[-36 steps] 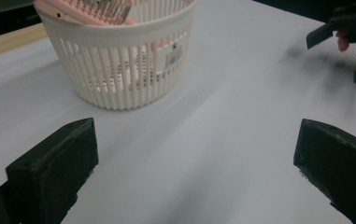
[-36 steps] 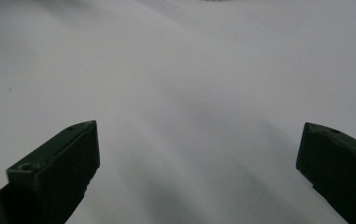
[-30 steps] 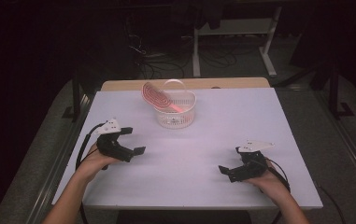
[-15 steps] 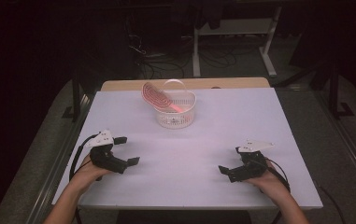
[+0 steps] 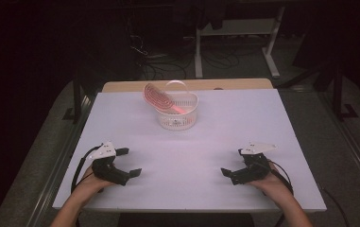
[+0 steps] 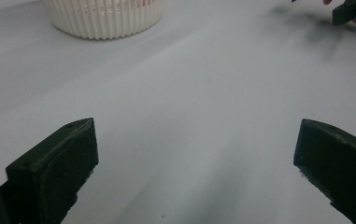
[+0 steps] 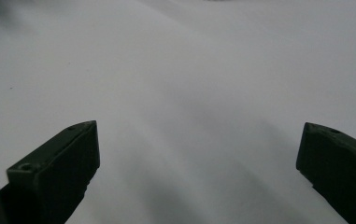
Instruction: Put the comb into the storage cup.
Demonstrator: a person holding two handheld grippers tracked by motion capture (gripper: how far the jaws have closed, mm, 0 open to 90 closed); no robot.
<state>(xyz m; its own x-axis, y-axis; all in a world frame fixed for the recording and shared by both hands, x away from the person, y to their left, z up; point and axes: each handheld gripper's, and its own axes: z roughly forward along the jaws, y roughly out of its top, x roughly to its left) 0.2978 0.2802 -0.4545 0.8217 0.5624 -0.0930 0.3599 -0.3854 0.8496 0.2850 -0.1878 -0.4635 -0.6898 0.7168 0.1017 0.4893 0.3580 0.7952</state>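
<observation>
A white ribbed basket stands at the far middle of the white table, and a pink round slotted piece leans in it. The basket's base appears at the top left of the left gripper view. My left gripper rests near the front left edge, open, with nothing between its jaws. My right gripper rests near the front right, open and empty too. Its jaw tip appears far off in the left gripper view. Bare tabletop lies between the jaws in both gripper views.
A wooden strip runs along the table's far edge. Beyond it, on the dark floor, stand a white metal frame and tangled cables. Metal rails flank the table's sides.
My left gripper has drawn back toward the front edge and slightly right. The right gripper has stayed where it was. The basket has not moved.
</observation>
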